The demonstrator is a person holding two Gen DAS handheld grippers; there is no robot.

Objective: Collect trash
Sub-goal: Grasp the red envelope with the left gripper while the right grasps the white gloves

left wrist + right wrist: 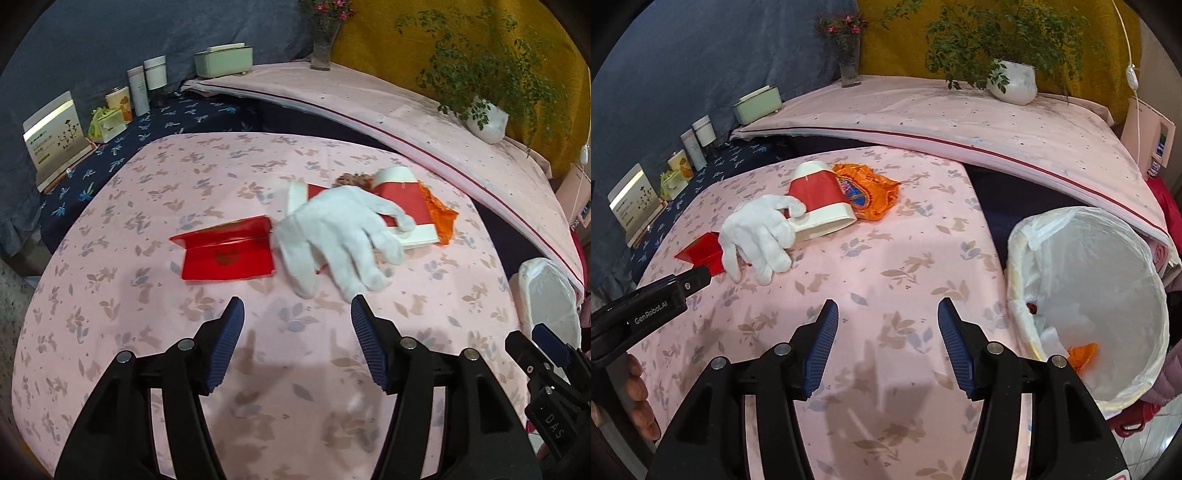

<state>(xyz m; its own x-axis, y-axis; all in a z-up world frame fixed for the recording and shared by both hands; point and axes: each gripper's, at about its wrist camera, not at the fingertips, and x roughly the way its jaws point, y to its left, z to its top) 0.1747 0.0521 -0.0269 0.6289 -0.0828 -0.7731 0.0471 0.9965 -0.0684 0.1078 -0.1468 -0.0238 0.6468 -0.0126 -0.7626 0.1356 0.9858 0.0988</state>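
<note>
On the pink floral tablecloth (pixel 147 258) lie a flat red carton (pixel 227 254), a white glove (pixel 340 240), a red-and-white box (pixel 402 206) partly under the glove, and an orange wrapper (pixel 441 214) behind it. My left gripper (pixel 297 314) is open and empty, just short of the glove. In the right wrist view the glove (pixel 757 232), box (pixel 820 206), wrapper (pixel 871 188) and carton (pixel 701 253) lie far left. My right gripper (pixel 888 314) is open and empty over bare cloth. A bin with a white liner (pixel 1089 295) holding an orange scrap stands right of it.
The bin (pixel 546 295) sits at the table's right edge. A raised pink shelf (pixel 923 118) behind holds a potted plant (pixel 1012 81), a flower vase (pixel 849 62) and a green box (pixel 757 103). Bottles and cards (pixel 55 136) stand at the back left.
</note>
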